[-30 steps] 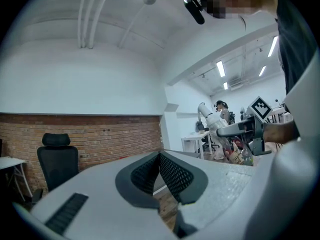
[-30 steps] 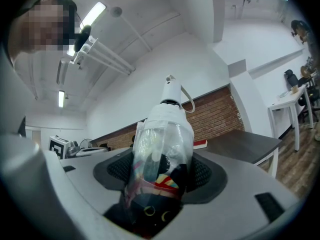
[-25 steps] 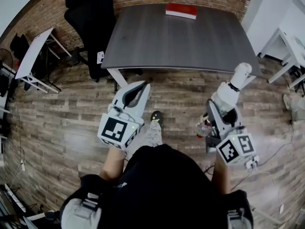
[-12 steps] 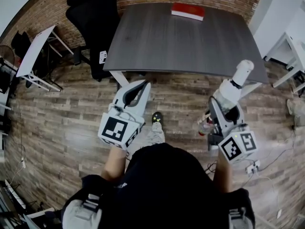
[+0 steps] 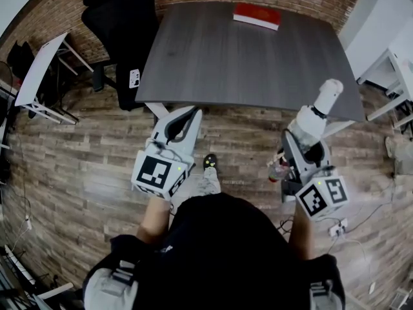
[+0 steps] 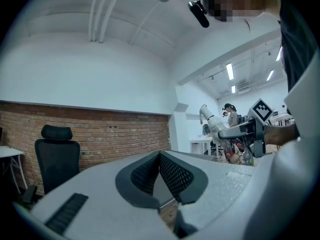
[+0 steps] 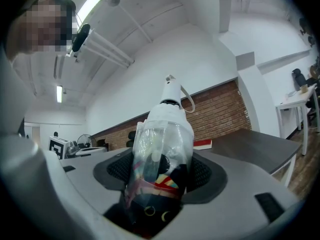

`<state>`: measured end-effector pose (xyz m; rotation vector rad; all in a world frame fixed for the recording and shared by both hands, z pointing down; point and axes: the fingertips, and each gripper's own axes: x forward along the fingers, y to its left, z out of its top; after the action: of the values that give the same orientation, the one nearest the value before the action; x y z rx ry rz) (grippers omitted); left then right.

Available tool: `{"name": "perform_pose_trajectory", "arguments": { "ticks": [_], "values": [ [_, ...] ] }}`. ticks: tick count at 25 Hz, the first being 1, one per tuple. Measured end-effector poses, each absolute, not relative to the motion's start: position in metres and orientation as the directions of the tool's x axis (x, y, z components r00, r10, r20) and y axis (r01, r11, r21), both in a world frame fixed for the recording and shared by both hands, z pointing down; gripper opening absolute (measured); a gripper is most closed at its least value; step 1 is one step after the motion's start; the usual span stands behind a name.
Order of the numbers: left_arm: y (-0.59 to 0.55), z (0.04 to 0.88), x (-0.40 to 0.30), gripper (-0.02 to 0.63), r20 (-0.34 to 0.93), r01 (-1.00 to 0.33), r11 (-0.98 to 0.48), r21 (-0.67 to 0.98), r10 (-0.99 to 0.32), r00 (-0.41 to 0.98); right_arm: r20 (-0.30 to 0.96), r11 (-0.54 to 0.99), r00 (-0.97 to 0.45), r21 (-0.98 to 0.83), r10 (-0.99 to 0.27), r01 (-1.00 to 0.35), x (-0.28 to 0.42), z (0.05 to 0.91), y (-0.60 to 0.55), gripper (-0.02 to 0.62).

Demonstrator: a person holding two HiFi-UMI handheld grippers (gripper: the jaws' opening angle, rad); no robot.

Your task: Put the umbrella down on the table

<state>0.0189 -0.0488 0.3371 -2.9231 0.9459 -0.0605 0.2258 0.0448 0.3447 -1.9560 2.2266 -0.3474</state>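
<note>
Risks knocking the near edge of the grey table with the white handle end, if brought in too low. Grips the folded umbrella firmly in the right gripper, above wood floor just short of that table; could slip out through the slick clear sleeve. Shows the left gripper closed, tips touching, on nothing. Left of the table, a black chair; at the far edge, a red book, well apart from the near half. No obstacle there.
</note>
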Motion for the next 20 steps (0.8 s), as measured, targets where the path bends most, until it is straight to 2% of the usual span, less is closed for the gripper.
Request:
{"name": "perform_pose_trajectory", "arguments": {
  "ticks": [12,20],
  "values": [
    [-0.14,0.351,0.029,0.003,0.044,-0.588,-0.808,-0.049,-0.59,0.806,0.093,0.097,-0.129,-0.29,-0.987,-0.952,0.241,0.361,-0.048,0.285],
    [-0.211,0.359,0.01,0.003,0.053,-0.616,-0.788,-0.016,-0.616,0.786,0.12,0.109,-0.146,-0.272,-0.982,-0.956,0.228,0.359,-0.119,0.285]
  ]
}}
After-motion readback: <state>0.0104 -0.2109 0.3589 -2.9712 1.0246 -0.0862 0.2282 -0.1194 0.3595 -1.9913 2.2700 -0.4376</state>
